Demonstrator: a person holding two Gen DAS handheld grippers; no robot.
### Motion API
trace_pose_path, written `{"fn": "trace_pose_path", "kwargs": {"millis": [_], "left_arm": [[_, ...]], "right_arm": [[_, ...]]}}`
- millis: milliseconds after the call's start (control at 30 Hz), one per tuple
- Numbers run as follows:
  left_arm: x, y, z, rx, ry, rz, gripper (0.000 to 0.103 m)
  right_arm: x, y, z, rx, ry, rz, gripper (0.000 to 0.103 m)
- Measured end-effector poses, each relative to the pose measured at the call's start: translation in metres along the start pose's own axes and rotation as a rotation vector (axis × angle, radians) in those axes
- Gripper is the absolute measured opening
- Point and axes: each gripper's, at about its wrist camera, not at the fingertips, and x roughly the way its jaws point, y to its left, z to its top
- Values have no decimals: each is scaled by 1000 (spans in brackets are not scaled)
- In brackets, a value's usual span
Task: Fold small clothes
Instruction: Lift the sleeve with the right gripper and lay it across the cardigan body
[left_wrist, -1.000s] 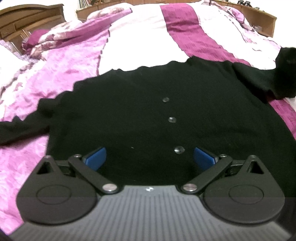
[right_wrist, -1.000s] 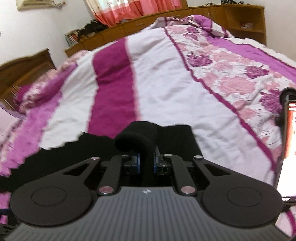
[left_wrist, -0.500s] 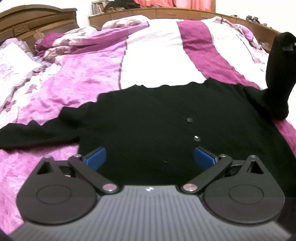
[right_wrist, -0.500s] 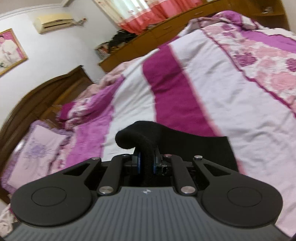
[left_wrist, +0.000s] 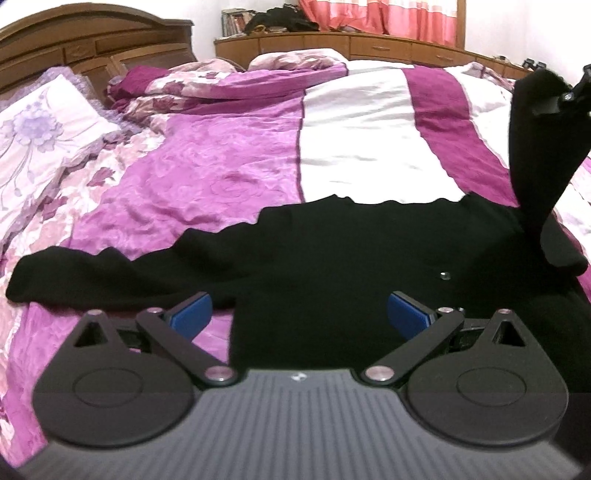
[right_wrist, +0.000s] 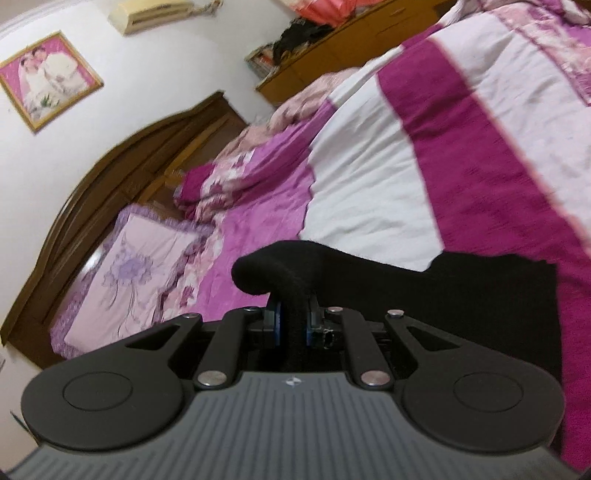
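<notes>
Black cardigan (left_wrist: 332, 258) lies flat on bedspread (left_wrist: 229, 177), long axis left-right across bed, one sleeve (left_wrist: 92, 280) stretched to left. Other sleeve (left_wrist: 532, 147) lifted upright, pinched in right gripper (right_wrist: 291, 325). Left gripper (left_wrist: 299, 314) spread wide, holds nothing, over cardigan near edge. Pillow (left_wrist: 37, 147) and headboard (left_wrist: 92, 40) at far left.

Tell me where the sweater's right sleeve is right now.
The right sleeve is lifted off the bedspread, pinched in the right gripper at the left wrist view's right edge, above the sweater.
</notes>
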Motion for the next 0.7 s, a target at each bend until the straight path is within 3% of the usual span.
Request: {"fn": "trace_pose_path", "kwargs": {"millis": [333, 700], "left_arm": [[17, 23, -9, -34, 31, 7, 103], [36, 42, -15, -79, 60, 10, 103]], "right_arm": [[101, 26, -26, -10, 185, 44, 12], [208, 17, -71, 17, 337, -1, 12]]}}
